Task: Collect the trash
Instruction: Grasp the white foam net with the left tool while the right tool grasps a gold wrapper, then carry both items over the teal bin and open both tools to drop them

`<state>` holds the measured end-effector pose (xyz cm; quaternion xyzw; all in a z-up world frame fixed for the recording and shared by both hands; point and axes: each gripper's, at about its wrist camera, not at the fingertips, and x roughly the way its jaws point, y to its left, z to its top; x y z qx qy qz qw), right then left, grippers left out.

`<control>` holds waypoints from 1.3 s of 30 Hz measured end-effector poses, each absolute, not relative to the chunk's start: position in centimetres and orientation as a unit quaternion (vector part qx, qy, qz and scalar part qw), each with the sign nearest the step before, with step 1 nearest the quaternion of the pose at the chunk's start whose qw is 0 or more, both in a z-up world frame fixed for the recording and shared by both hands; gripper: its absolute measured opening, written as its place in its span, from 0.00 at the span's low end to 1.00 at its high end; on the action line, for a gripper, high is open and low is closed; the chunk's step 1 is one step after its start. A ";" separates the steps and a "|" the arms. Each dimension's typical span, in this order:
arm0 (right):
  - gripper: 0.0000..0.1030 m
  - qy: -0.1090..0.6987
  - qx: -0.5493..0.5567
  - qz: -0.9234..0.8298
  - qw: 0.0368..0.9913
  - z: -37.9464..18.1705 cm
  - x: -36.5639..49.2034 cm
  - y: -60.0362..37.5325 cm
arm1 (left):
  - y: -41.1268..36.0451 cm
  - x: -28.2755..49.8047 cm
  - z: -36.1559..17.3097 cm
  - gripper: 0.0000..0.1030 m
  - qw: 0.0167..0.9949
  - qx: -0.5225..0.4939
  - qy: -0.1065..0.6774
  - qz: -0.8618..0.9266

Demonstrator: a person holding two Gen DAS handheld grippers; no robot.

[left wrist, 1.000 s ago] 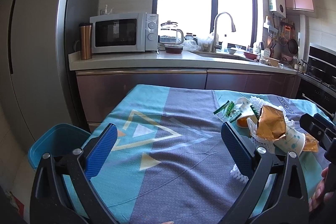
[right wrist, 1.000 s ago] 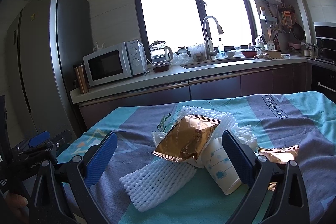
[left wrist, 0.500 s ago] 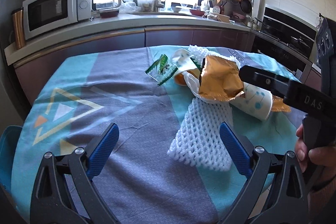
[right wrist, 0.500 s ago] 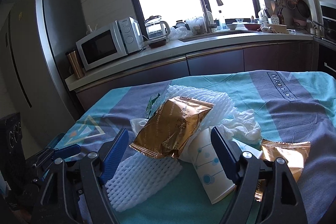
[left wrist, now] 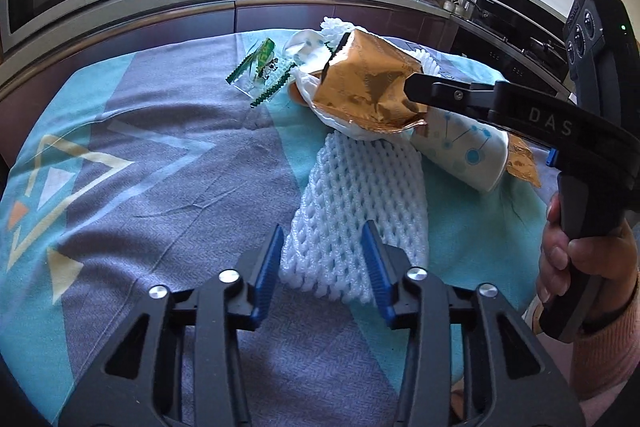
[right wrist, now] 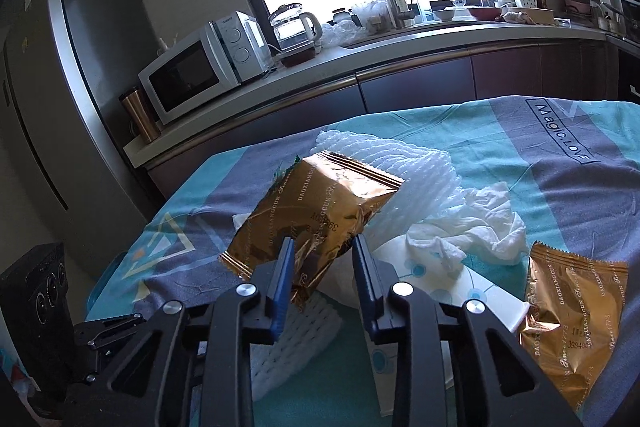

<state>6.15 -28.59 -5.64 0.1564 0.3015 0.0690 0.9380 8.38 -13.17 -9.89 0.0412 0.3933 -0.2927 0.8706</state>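
Trash lies in 1 heap on the right half of the table (left wrist: 168, 131), which is covered by a teal and grey patterned cloth.

Left tongs (left wrist: 322, 263): narrowed onto the near end of the white foam net sleeve (left wrist: 360, 203), with 1 blue pad on each side of it and the foam bunched between them. The sleeve lies flat on the cloth and runs from the tongs toward the far heap.

Right tongs (right wrist: 322, 269): clenched on the near edge of the gold foil wrapper (right wrist: 320, 211). The wrapper is tilted, its far end resting against a 2nd piece of white foam netting (right wrist: 404, 167). In the left wrist view the right tongs reach in from the right and meet the same wrapper at its right corner.

Remaining items in the heap:
- White paper cup (left wrist: 464, 151) with blue dots, on its side, just right of the sleeve and under the wrapper.
- Crumpled white tissue (right wrist: 480, 223), right of the wrapper.
- 2nd gold wrapper (right wrist: 572, 323), flat on the cloth at the near right.
- Green and clear sachet (left wrist: 260, 67), on the far left of the heap.

Microwave (right wrist: 200, 67) and kettle (right wrist: 296, 27) stand on the far kitchen worktop.
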 end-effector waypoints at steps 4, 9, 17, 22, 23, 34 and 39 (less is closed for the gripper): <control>0.11 0.296 0.175 0.081 0.936 -5.7 5.9 -29.1 | -12.9 8.2 -9.4 0.13 0.874 0.035 0.386 -0.292; 0.09 0.277 0.184 0.099 0.938 -4.8 5.1 -29.4 | -11.2 7.6 -8.3 0.11 0.880 0.019 0.374 -0.294; 0.09 0.264 0.199 0.134 0.934 -4.0 4.0 -28.8 | -7.3 5.4 -6.4 0.11 0.893 0.008 0.352 -0.280; 0.09 0.264 0.197 0.177 0.927 -3.2 4.1 -26.4 | -3.4 3.8 -5.5 0.11 0.905 -0.005 0.342 -0.255; 0.09 0.265 0.195 0.187 0.926 -3.0 4.2 -25.7 | -2.5 3.5 -5.3 0.11 0.908 -0.008 0.338 -0.246; 0.08 0.297 0.160 0.339 0.878 -1.9 9.4 -12.5 | 12.4 2.3 -2.5 0.11 0.948 -0.061 0.301 -0.079; 0.08 0.329 0.141 0.392 0.847 -2.4 12.3 -5.2 | 18.6 2.8 -3.0 0.11 0.951 -0.069 0.303 0.003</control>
